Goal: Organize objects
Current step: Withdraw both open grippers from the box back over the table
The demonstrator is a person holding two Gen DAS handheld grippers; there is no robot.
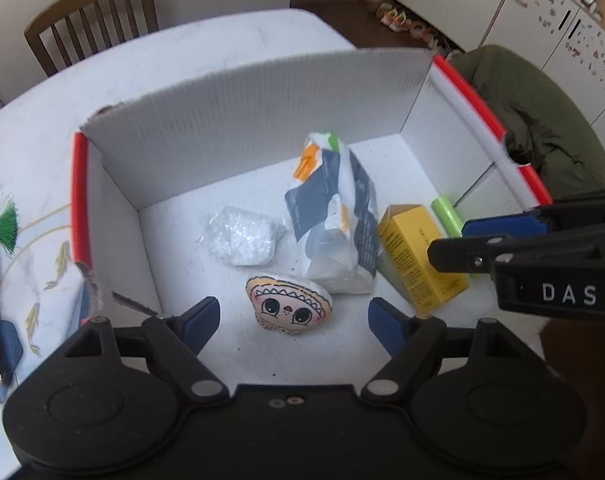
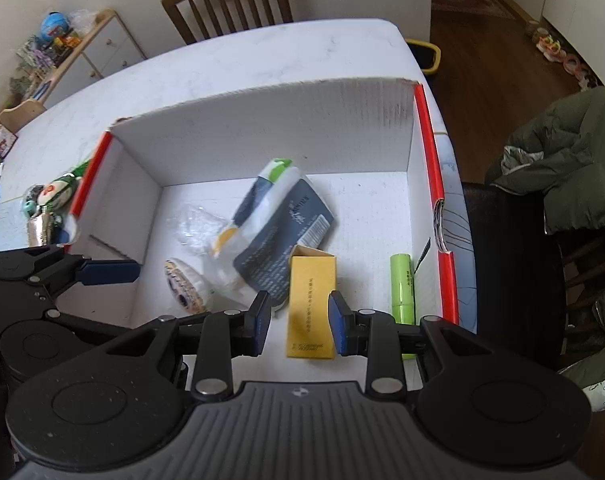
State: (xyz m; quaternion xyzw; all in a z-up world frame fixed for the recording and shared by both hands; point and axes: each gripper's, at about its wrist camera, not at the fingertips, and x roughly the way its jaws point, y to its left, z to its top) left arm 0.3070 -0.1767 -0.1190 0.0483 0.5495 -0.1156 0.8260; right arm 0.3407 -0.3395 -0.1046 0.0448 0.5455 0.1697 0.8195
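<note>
Barcode (image 2: 317,229) only in right view

Box (image 1: 242,120) ahead of both tools: white corrugated cardboard, matt, ribbed walls, glossy red tape on edges. Between right fingers: yellow carton (image 2: 311,304), smooth matt paperboard. Beside it green tube (image 2: 402,288), glossy plastic. Packet (image 1: 334,216) crinkly shiny film. Chair (image 2: 228,4) varnished wood.

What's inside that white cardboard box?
The white cardboard box holds a yellow carton, green tube, navy-and-white packet, clear bag of white bits and cartoon-face toy. Whatever lies under the packet is hidden.
</note>
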